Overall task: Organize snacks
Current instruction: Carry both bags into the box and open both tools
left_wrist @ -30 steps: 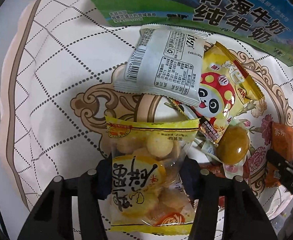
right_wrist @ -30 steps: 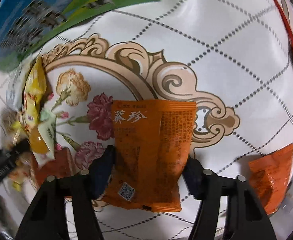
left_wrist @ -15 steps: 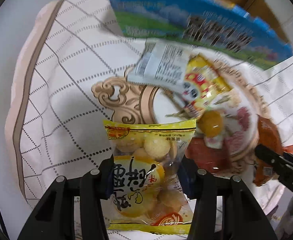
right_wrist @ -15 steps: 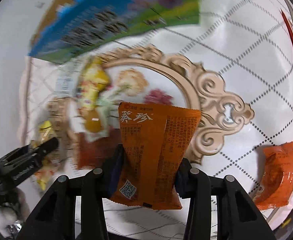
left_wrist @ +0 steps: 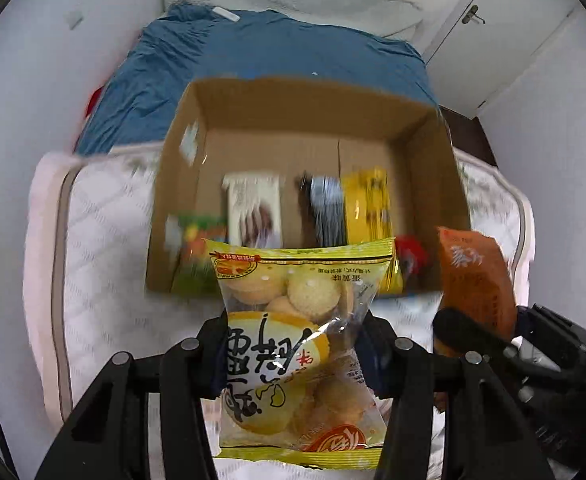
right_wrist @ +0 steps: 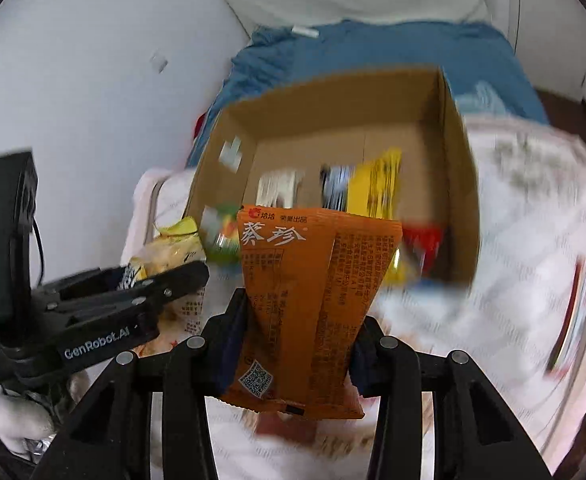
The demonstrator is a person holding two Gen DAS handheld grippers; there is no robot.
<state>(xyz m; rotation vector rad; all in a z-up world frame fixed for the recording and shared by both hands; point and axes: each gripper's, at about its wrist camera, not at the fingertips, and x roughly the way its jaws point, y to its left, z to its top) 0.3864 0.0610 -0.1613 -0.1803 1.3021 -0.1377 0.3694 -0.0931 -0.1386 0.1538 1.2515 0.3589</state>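
Observation:
My left gripper is shut on a yellow packet of round biscuits, held up in the air. My right gripper is shut on an orange snack packet, also lifted. Each wrist view shows the other gripper beside it: the right gripper with the orange packet, and the left gripper with the yellow packet. Ahead and below stands an open cardboard box, also seen in the right wrist view. Several blurred packets lie inside it: white, black, yellow, green and red.
The box rests on a white quilted cloth over a bed. Blue bedding lies behind the box, with a white pillow further back. A white wall runs along the left and a door with a handle stands at the far right.
Both grippers have risen off the patterned cloth with their packets. The views have tilted up from the snack pile to the open box. The right jaws have squeezed tighter on the orange packet.

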